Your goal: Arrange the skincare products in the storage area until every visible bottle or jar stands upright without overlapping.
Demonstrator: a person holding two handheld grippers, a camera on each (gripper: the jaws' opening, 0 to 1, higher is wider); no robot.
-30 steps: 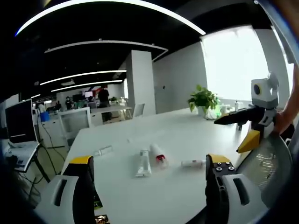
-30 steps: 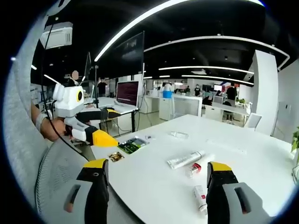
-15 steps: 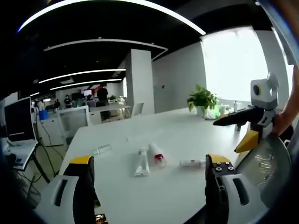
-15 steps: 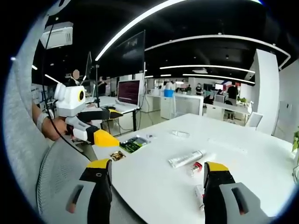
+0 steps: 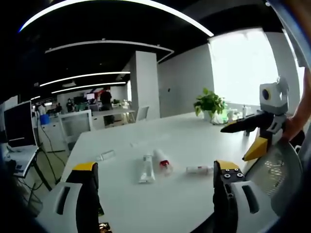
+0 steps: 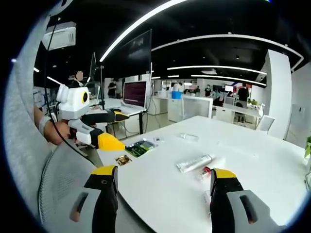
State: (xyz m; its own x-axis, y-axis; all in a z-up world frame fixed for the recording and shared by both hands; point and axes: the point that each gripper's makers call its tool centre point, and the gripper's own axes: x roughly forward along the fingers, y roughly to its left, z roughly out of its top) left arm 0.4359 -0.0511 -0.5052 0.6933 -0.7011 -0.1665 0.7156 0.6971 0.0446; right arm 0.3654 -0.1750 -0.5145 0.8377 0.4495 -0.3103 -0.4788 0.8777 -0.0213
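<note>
- Now my left claw (image 5: 155, 194) hangs spread above the white table's (image 5: 184, 199) near edge, gripping nothing.
- My right claw (image 6: 163, 199) is spread too.
- Ahead lie a white tube (image 5: 145, 168), a red-capped bottle (image 5: 162, 159) and a small tube (image 5: 198, 170), all flat.

A white pillar (image 5: 144, 85) rises behind the white table (image 5: 175, 141) in an open office. Right of the pillar, a potted plant (image 5: 210, 103) stands before a bright window (image 5: 240, 68); curved light strips (image 5: 109, 44) cross the dark ceiling.

A potted plant (image 5: 210, 104) stands at the white table's (image 5: 184, 141) far edge by the window. A green packet (image 6: 139, 147) lies near the table's corner, beside a grey mesh chair (image 6: 58, 174).
</note>
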